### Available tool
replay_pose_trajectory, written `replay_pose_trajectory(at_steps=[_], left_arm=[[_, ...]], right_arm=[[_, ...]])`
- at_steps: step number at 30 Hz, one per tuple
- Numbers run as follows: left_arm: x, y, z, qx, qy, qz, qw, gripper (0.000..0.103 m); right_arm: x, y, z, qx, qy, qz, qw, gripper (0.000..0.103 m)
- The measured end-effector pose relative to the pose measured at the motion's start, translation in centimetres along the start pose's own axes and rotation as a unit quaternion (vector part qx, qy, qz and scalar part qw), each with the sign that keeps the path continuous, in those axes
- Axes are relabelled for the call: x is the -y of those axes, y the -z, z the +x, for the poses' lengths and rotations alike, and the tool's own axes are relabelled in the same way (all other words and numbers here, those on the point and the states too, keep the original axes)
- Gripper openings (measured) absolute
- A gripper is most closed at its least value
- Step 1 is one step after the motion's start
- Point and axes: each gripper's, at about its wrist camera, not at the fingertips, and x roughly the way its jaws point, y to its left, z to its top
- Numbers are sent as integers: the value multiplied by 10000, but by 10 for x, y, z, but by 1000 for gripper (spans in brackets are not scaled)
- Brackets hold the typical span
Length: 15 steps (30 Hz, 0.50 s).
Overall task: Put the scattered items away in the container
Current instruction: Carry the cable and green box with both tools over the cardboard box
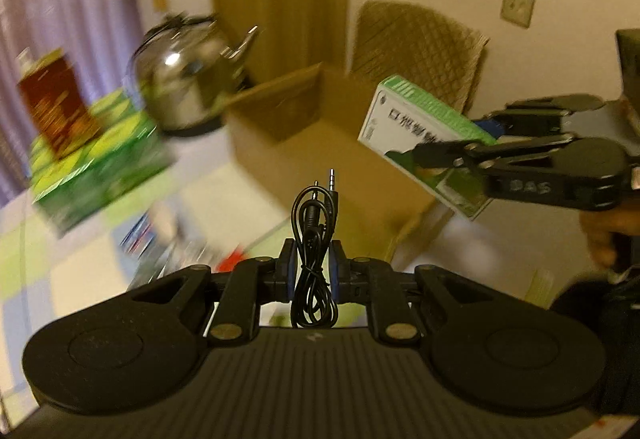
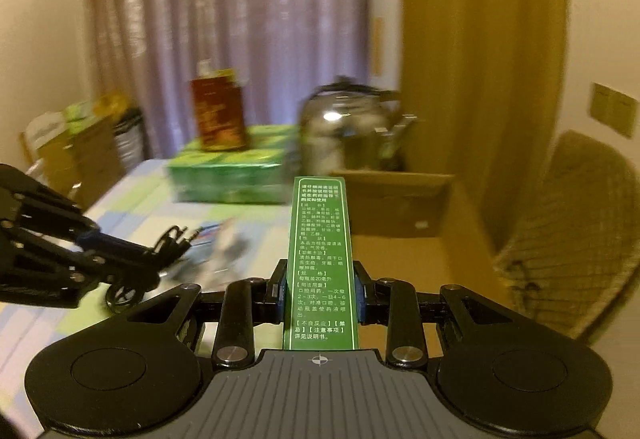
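My left gripper (image 1: pixel 313 271) is shut on a coiled black audio cable (image 1: pixel 314 235), its two jack plugs pointing up toward the open cardboard box (image 1: pixel 320 143) ahead. In the right wrist view that same left gripper (image 2: pixel 160 259) shows at the left, holding the cable (image 2: pixel 176 239) above the table. My right gripper (image 2: pixel 320 289) is shut on a green and white medicine box (image 2: pixel 321 239), held edge-up in front of the cardboard box (image 2: pixel 400 207). From the left wrist view the right gripper (image 1: pixel 436 155) holds the medicine box (image 1: pixel 404 127) over the cardboard box's right side.
A steel kettle (image 1: pixel 188 79) stands behind the cardboard box. A dark red bottle (image 1: pixel 54 103) sits on a green carton (image 1: pixel 96 159) at the left. A wicker chair (image 2: pixel 572 239) stands to the right. Blurred small items (image 1: pixel 160 239) lie on the checked tablecloth (image 2: pixel 132 207).
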Motion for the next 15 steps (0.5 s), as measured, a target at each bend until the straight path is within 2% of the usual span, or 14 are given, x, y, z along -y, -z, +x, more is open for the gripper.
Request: replay_pose_trajectory(at_steps=[6,11,15], left_arm=[[21,-39,75,-39,336,23,9994,12],[27,-50,133,-225,478,31,9986,12],[28,-49,172,-473,454,188,9977,12]], right_arm=[[61,-9,37,-312,262,160,9990,27],[90,-3,69,-653,316,145,9973,28],[100,1,101,-918,372,51,9951,28]])
